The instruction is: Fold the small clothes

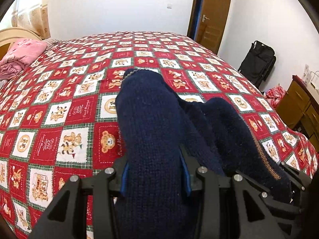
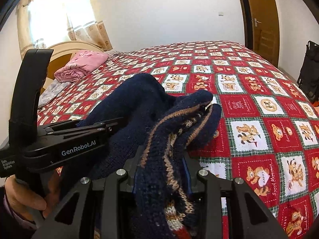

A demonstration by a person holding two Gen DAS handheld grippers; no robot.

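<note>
A small navy knit sweater (image 1: 151, 123) with tan-striped trim hangs between both grippers above the red teddy-bear bedspread (image 1: 65, 119). My left gripper (image 1: 154, 177) is shut on a navy fold of it; its blue pads are mostly covered by the knit. My right gripper (image 2: 161, 171) is shut on the patterned, tan-striped edge of the sweater (image 2: 159, 131). The left gripper's black body (image 2: 59, 145) shows at the left of the right wrist view, close beside the right one, also clamped on the knit. The rest of the sweater bunches ahead of the fingers.
A pink folded quilt (image 2: 83, 63) lies by the headboard (image 2: 65, 47) at the far left. A brown door (image 1: 213, 16), a black bag (image 1: 259, 61) and a wooden cabinet (image 1: 301, 105) stand right of the bed. A curtained window (image 2: 59, 18) is behind.
</note>
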